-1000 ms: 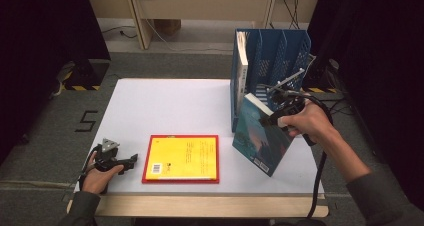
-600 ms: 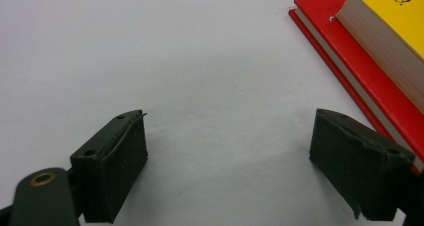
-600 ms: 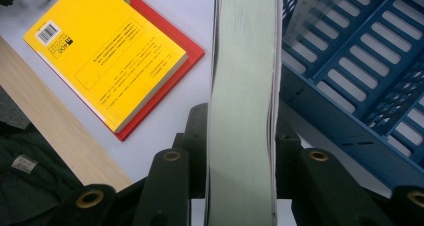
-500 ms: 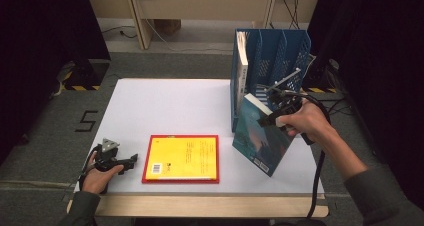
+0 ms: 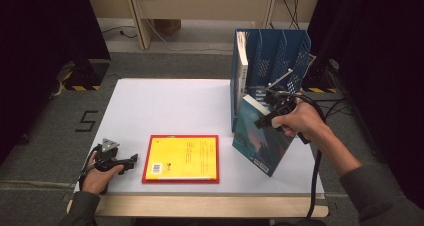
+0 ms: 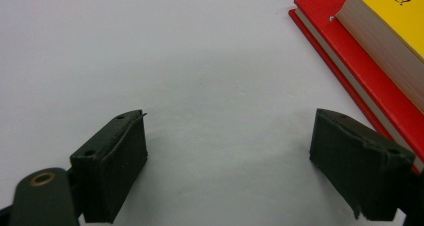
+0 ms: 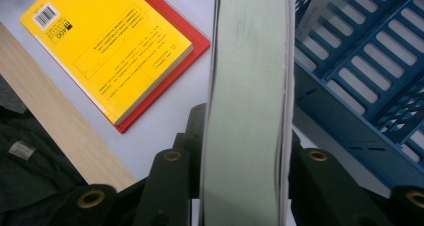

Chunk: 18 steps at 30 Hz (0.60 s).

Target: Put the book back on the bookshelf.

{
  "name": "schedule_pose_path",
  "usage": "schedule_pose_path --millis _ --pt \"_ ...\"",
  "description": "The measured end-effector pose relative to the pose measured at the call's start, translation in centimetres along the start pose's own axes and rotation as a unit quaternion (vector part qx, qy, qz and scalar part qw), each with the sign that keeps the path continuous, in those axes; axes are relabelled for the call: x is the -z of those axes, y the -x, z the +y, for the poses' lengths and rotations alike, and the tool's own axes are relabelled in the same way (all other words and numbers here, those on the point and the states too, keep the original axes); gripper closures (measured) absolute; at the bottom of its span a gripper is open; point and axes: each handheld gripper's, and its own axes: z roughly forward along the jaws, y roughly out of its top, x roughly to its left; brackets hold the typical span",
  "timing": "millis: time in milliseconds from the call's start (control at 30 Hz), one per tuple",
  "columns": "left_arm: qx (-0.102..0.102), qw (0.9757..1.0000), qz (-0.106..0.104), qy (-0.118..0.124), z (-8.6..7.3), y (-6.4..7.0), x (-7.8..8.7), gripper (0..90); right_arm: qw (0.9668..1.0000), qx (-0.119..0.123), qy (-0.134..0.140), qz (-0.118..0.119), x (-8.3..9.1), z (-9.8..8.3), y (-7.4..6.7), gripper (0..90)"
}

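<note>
Teal book (image 5: 260, 138) stands tilted — clamped at its top by right gripper (image 5: 274, 107) — beside blue rack (image 5: 280, 48).

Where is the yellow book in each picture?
High view: the yellow book lies flat on a red book near the front of the table, between the two hands.
Left gripper view: its corner is at the top right, on the red book.
Right gripper view: it is at the top left, beside the held book.
Shared landmark: the red book under it.
</note>
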Motion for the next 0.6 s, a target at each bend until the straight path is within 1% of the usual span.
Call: schedule_pose_path --millis 33,67,100,133,167,200,300,333,367,400,467,567,600 --pt "0.0 1.0 0.0 0.0 0.0 0.0 0.0 14.1 1.0 0.0 0.0 0.0 0.0 0.0 0.0 71.4" --pt "0.0 1.0 0.0 0.0 0.0 0.0 0.0 14.1 0.9999 0.011 -0.002 -0.009 0.03 0.04 -0.08 72.6" --pt "0.0 1.0 0.0 0.0 0.0 0.0 0.0 14.1 0.9999 0.011 -0.002 -0.009 0.03 0.04 -0.08 72.6" --pt "0.0 1.0 0.0 -0.001 0.01 0.0 0.01 14.1 0.9997 0.019 0.001 -0.016 0.08 0.01 -0.1 73.4" --pt "0.0 1.0 0.0 -0.001 0.01 0.0 0.01 14.1 0.9997 0.019 0.001 -0.016 0.08 0.01 -0.1 73.4" --pt "0.0 1.0 0.0 0.0 0.0 0.0 0.0 14.1 0.9995 0.013 0.008 -0.027 0.14 -0.17 -0.05 73.7" --pt "0.0 1.0 0.0 -0.001 0.01 -0.01 0.01 14.1 0.9996 0.006 0.014 -0.026 0.2 -0.34 0.15 73.9" --pt "0.0 1.0 0.0 0.0 0.0 0.0 0.0 14.1 0.9996 0.009 0.015 -0.022 0.24 -0.38 0.22 73.9" --pt "0.0 1.0 0.0 -0.001 0.01 -0.01 0.01 14.0 0.9996 0.006 0.017 -0.02 0.26 -0.41 0.21 73.9" --pt "0.0 1.0 0.0 -0.001 0.02 -0.01 0.01 14.0 0.9996 0.01 0.018 -0.017 0.3 -0.44 0.11 73.9" --pt "0.0 1.0 0.0 0.0 0.01 -0.01 0.0 14.0 0.9996 0.008 0.02 -0.017 0.31 -0.45 0.04 73.9" --pt "0.0 1.0 0.0 0.0 0.01 0.0 0.0 14.0 0.9994 0.02 0.02 -0.018 0.57 -0.43 -0.17 73.9" --pt "0.0 1.0 0.0 -0.001 0.01 -0.01 0.01 14.0 0.9995 0.014 0.023 -0.018 0.76 -0.44 -0.23 73.9"
